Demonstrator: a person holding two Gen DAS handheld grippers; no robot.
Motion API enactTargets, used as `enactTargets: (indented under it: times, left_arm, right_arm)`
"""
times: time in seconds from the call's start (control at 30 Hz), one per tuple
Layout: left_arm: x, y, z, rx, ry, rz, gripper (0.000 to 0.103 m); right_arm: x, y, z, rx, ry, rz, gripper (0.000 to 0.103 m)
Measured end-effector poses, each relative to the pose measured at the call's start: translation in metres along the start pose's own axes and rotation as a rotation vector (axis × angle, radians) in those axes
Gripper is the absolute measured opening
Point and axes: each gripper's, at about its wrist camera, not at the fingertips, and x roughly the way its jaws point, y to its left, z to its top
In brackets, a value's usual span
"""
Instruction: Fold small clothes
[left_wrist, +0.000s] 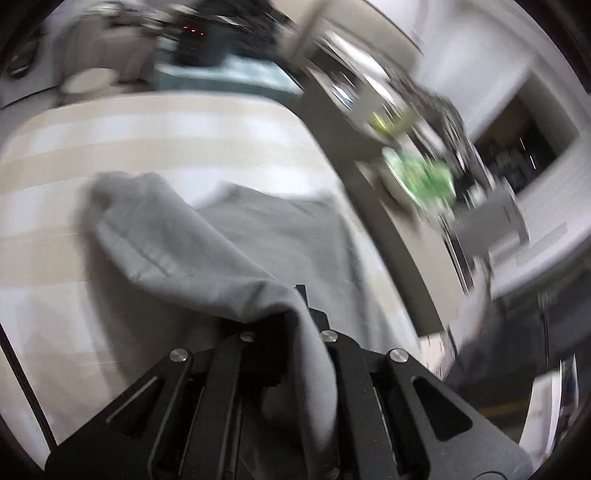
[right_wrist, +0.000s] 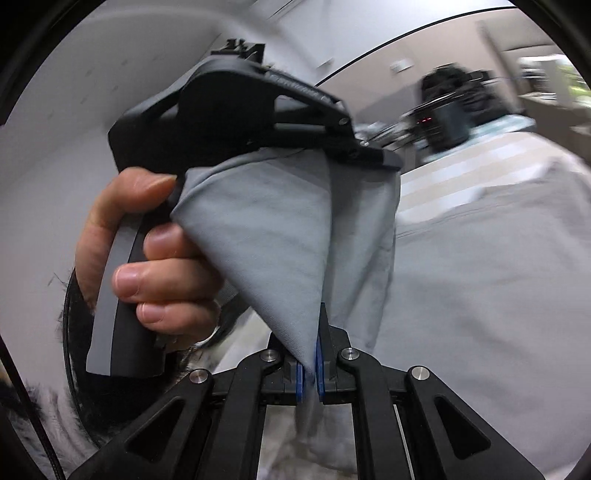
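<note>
A small grey garment lies partly on a striped beige and white surface. My left gripper is shut on one edge of it and lifts a fold above the surface. My right gripper is shut on another corner of the grey garment, pinched between its blue pads. In the right wrist view the left gripper is close ahead, held by a hand, with the cloth stretched between both grippers.
The striped surface's right edge drops to a floor strip. Blurred clutter with a green item stands to the right. Dark equipment with a red light sits at the far end.
</note>
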Motion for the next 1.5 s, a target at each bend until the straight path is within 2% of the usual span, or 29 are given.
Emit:
enactTargets:
  times: [0.1,0.2,0.23,0.3,0.37,0.43,0.47,0.5,0.57,0.67,0.73,0.77,0.83,0.9,0.97,1.07,1.17,1.23,1.27,1.3,1.37,1.5]
  left_arm:
    - [0.065,-0.042,0.003,0.045,0.134,-0.095,0.002]
    - [0.093,-0.053,0.001,0.027,0.209,-0.156,0.002]
    - [0.092,-0.052,-0.002,0.031,0.212,-0.184,0.002]
    - [0.073,-0.047,-0.007,0.061,0.188,-0.205,0.002]
    - [0.05,-0.033,-0.012,0.055,0.152,-0.199,0.003]
    - [0.03,-0.011,-0.025,0.009,0.127,-0.178,0.011]
    - [0.023,-0.002,-0.029,-0.018,0.109,-0.166,0.02]
    - [0.017,0.007,-0.038,-0.032,0.1,-0.153,0.027]
    - [0.015,0.016,-0.042,-0.064,0.103,-0.118,0.028]
    - [0.012,0.012,-0.045,-0.062,0.103,-0.211,0.028]
    - [0.004,0.006,-0.047,-0.027,0.075,-0.249,0.037]
    - [-0.003,0.002,-0.047,-0.003,0.059,-0.263,0.045]
    - [-0.014,-0.006,-0.045,0.025,0.016,-0.261,0.056]
    - [-0.028,-0.005,-0.05,0.056,-0.032,-0.217,0.069]
    - [-0.037,0.003,-0.058,0.069,-0.068,-0.163,0.075]
    - [-0.043,0.028,-0.076,0.048,-0.074,-0.089,0.076]
    - [-0.036,0.063,-0.095,-0.026,-0.06,-0.023,0.076]
    - [-0.033,0.088,-0.109,-0.09,-0.046,0.005,0.076]
    - [-0.032,0.099,-0.116,-0.121,-0.039,0.009,0.076]
    - [-0.03,0.105,-0.12,-0.14,-0.036,0.011,0.076]
    - [-0.031,0.119,-0.129,-0.176,-0.033,0.018,0.076]
    - [-0.032,0.126,-0.137,-0.184,-0.047,0.035,0.076]
  right_arm:
    - [-0.031,-0.048,-0.003,0.124,-0.008,-0.124,0.008]
    - [-0.051,-0.086,-0.01,0.203,0.035,-0.234,0.015]
    - [-0.059,-0.098,-0.012,0.225,0.046,-0.258,0.02]
    - [-0.073,-0.115,-0.014,0.25,0.046,-0.27,0.054]
    - [-0.075,-0.117,-0.012,0.217,0.06,-0.254,0.06]
    - [-0.072,-0.114,-0.009,0.175,0.073,-0.239,0.068]
    - [-0.068,-0.112,-0.008,0.164,0.077,-0.233,0.072]
    - [-0.065,-0.111,-0.008,0.155,0.077,-0.226,0.072]
    - [-0.063,-0.118,-0.004,0.161,0.057,-0.24,0.072]
    - [-0.071,-0.13,-0.004,0.236,0.016,-0.302,0.072]
    - [-0.083,-0.135,-0.006,0.24,-0.003,-0.349,0.066]
    - [-0.088,-0.131,-0.007,0.227,0.0,-0.361,0.064]
    - [-0.098,-0.128,-0.005,0.188,-0.005,-0.442,0.064]
    - [-0.106,-0.124,-0.001,0.155,-0.015,-0.449,0.064]
    - [-0.115,-0.126,0.005,0.148,-0.029,-0.406,0.064]
    - [-0.115,-0.132,0.01,0.136,0.013,-0.346,0.067]
    - [-0.095,-0.143,0.018,0.134,0.068,-0.303,0.066]
    - [-0.087,-0.146,0.02,0.12,0.088,-0.317,0.066]
    - [-0.084,-0.146,0.021,0.108,0.094,-0.333,0.059]
    - [-0.079,-0.145,0.022,0.088,0.107,-0.352,0.038]
    - [-0.07,-0.143,0.022,0.04,0.146,-0.391,0.012]
    - [-0.097,-0.117,0.035,-0.018,0.053,-0.371,0.009]
